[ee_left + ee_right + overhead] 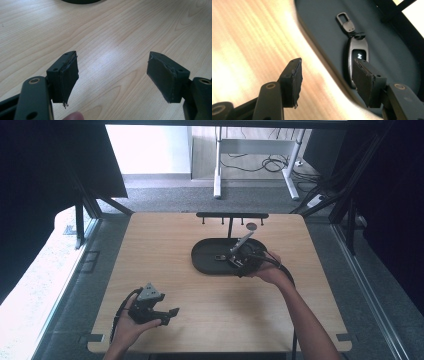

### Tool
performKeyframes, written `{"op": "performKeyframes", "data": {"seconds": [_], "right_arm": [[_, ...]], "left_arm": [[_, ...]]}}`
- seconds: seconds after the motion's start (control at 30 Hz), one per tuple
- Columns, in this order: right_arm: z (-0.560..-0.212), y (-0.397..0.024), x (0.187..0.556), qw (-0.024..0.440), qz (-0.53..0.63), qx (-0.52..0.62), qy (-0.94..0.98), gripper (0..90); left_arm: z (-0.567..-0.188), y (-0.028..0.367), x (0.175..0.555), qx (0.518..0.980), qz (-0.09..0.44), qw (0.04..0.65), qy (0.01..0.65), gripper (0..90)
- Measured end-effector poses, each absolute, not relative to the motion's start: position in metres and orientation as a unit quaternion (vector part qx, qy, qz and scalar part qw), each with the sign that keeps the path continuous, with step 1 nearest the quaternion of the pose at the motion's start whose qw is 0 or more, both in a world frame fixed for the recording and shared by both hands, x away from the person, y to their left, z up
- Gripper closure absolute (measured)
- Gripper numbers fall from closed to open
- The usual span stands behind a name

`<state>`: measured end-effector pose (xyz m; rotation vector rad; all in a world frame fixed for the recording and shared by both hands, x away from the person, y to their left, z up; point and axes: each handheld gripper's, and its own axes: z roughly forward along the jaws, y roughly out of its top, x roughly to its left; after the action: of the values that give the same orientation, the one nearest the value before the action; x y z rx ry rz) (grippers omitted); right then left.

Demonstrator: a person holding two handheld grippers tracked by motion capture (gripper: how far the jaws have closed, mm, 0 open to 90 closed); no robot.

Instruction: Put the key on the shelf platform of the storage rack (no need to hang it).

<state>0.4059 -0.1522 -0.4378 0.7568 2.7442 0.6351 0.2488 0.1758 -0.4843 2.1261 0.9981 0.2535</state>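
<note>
The right tool (325, 80) is held spread over the key fob (357, 58) in the black tray (322, 30); the left tool (112, 75) is spread above the bench (112, 32).

1. The left gripper (112, 75) is holding its two black jaws wide apart, gripping nothing.
2. The pale wooden table (112, 30) is lying beneath them.
3. A fingertip (73, 116) is showing at the bottom edge.
4. A dark tray's rim (80, 1) is showing at the top edge.

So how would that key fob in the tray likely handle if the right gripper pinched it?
The key fob looks rigid and smooth, so it may slip between the pads. Its metal clip probably dangles loosely. Lying flat in the tray, it shouldn't roll.
</note>
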Motion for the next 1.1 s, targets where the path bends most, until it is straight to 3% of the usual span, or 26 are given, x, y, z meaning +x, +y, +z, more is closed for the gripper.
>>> {"op": "performKeyframes", "data": {"seconds": [0.73, 1.1], "right_arm": [[-0.474, -0.232, 0.324, 0.097, 0.300, 0.303, 0.899, 43.3], [-0.500, -0.256, 0.309, 0.100, 0.299, 0.336, 0.888, 43.3]], "left_arm": [[-0.485, 0.168, 0.247, 0.839, 0.098, 0.372, 0.384, 25.4], [-0.489, 0.163, 0.246, 0.843, 0.095, 0.367, 0.383, 25.4]]}}
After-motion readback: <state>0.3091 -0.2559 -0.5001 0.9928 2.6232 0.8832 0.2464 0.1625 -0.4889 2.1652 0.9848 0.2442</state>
